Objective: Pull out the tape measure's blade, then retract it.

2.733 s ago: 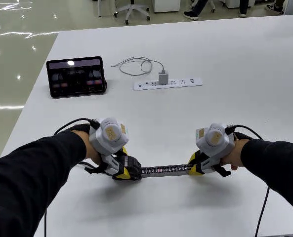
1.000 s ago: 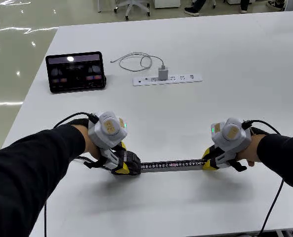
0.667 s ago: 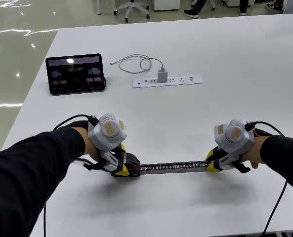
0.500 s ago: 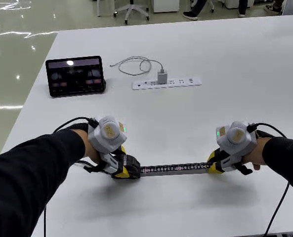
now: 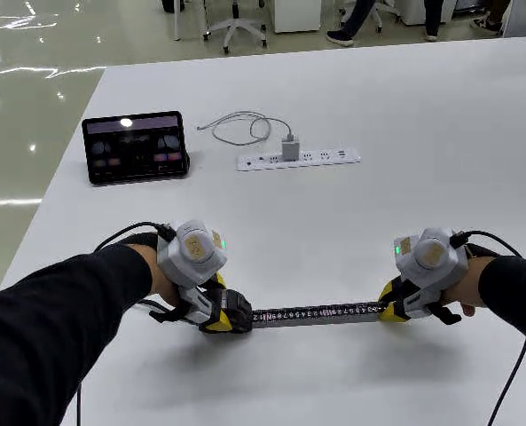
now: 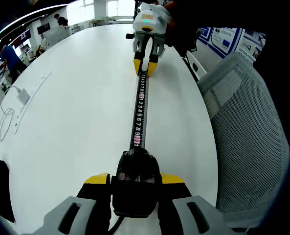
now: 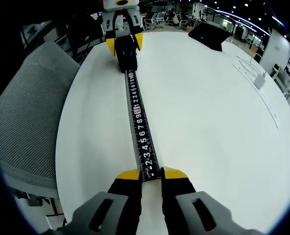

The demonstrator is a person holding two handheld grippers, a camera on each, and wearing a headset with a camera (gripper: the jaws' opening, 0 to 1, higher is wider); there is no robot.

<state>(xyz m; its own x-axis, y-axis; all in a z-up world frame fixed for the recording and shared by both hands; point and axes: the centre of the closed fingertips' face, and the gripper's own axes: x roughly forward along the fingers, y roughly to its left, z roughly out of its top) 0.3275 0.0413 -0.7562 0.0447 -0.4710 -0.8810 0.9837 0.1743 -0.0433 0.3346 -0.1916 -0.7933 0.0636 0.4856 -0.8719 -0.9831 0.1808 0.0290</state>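
Observation:
The black tape measure case (image 5: 231, 312) (image 6: 136, 182) lies on the white table near its front edge, and my left gripper (image 5: 216, 315) (image 6: 135, 179) is shut on it. Its dark blade (image 5: 317, 312) (image 6: 140, 108) (image 7: 140, 128) with white numbers runs flat across the table to the right. My right gripper (image 5: 388, 311) (image 7: 150, 174) is shut on the blade's end. In the right gripper view the case (image 7: 127, 57) sits far off, held between the left gripper's yellow-tipped jaws.
A tablet (image 5: 135, 147) stands at the back left of the table (image 5: 404, 133). A white power strip (image 5: 298, 159) with a plugged charger and a coiled cable (image 5: 241, 126) lies behind the grippers. A grey mesh chair (image 6: 247, 122) is by the table edge.
My right gripper has drawn the blade's end further right, so more blade shows between the grippers. The left gripper has kept the case in place.

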